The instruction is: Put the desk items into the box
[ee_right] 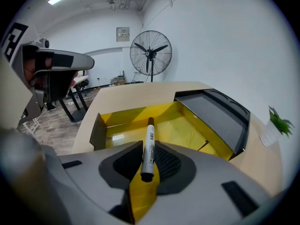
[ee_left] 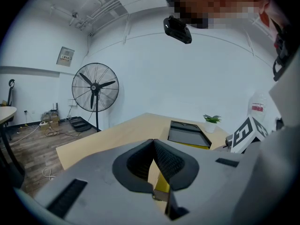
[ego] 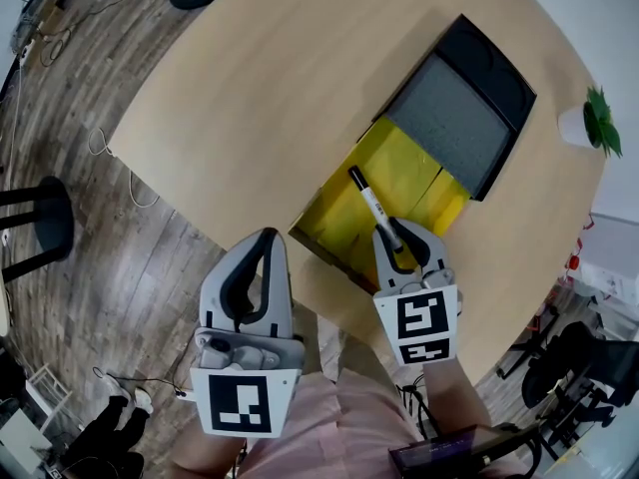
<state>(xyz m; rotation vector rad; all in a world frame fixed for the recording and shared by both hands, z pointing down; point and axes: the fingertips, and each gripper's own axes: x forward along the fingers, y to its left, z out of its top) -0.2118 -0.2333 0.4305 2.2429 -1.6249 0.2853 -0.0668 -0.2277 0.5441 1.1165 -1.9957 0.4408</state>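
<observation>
An open box [ego: 399, 183] with a yellow inside [ee_right: 173, 128] and a dark grey lid [ego: 461, 110] lies on the round wooden table [ego: 290, 88]. My right gripper [ego: 391, 238] is shut on a white marker [ego: 371, 206] with a black cap; the marker [ee_right: 149, 144] points out over the box's near end. My left gripper [ego: 262, 252] hangs shut and empty over the table's near edge, left of the box. In the left gripper view its pads [ee_left: 165, 161] meet, with the box lid [ee_left: 187, 134] beyond.
A small potted plant [ego: 591, 123] stands at the table's right edge. A standing fan [ee_right: 151, 50] is on the wooden floor beyond the table. Black stool legs [ego: 40, 223] and cables lie on the floor at left.
</observation>
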